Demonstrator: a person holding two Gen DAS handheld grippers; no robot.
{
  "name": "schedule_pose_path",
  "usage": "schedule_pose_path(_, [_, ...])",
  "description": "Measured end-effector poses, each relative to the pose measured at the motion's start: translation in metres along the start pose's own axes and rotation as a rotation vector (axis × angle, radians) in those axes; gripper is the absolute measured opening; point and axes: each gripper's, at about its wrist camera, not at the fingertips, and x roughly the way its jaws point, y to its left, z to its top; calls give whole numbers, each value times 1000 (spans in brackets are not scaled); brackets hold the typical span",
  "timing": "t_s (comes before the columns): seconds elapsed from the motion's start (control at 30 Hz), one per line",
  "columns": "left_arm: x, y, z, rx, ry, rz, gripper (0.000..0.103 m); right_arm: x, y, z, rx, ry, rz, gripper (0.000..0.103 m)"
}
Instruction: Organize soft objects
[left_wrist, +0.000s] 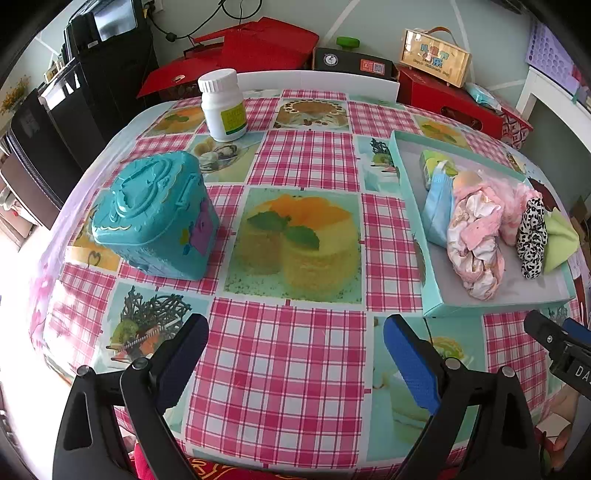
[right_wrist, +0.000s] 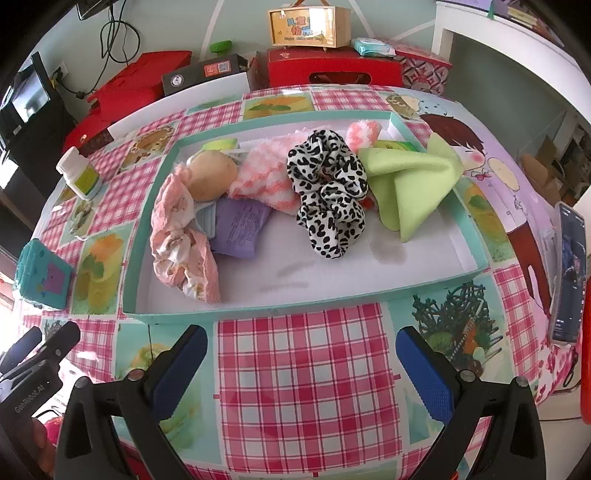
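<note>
Soft items, a leopard scrunchie (right_wrist: 330, 194), green cloth (right_wrist: 410, 184) and pink cloth (right_wrist: 184, 243), lie in the tray (right_wrist: 258, 309) at 12 o'clock of the right tool (right_wrist: 301, 369), at 2 o'clock of the left tool (left_wrist: 295, 354). Both tools gape wide over the table (right_wrist: 306, 376), holding nothing.

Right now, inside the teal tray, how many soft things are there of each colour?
In the tray, right wrist view:
Pink: 3, crumpled cloth, knitted piece, fuzzy piece.
Black and white: 1, leopard scrunchie.
Green: 1, cloth.
Purple: 1, packet.
Beige: 1, round puff.
Total: 7; others may be hidden.
</note>
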Motion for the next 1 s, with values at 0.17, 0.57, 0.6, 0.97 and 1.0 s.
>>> schedule_pose_path(0.17, [1,1,0,1,2,-1,96,2,0,0,-1,7,-2,103])
schedule_pose_path(0.57, [1,0,0,2,4,-3,96,4,-1,0,7,16,-2,103])
schedule_pose_path(0.6, [2,0,0,2,5,-4,96,4,-1,0,6,17,-2,103])
schedule_pose_path(0.97, [0,0,0,10,-3,-10,96,4,-1,0,7,18,-1,103])
schedule_pose_path(1.0, [0,0,0,9,-3,-10,96,4,-1,0,7,17,-1,103])
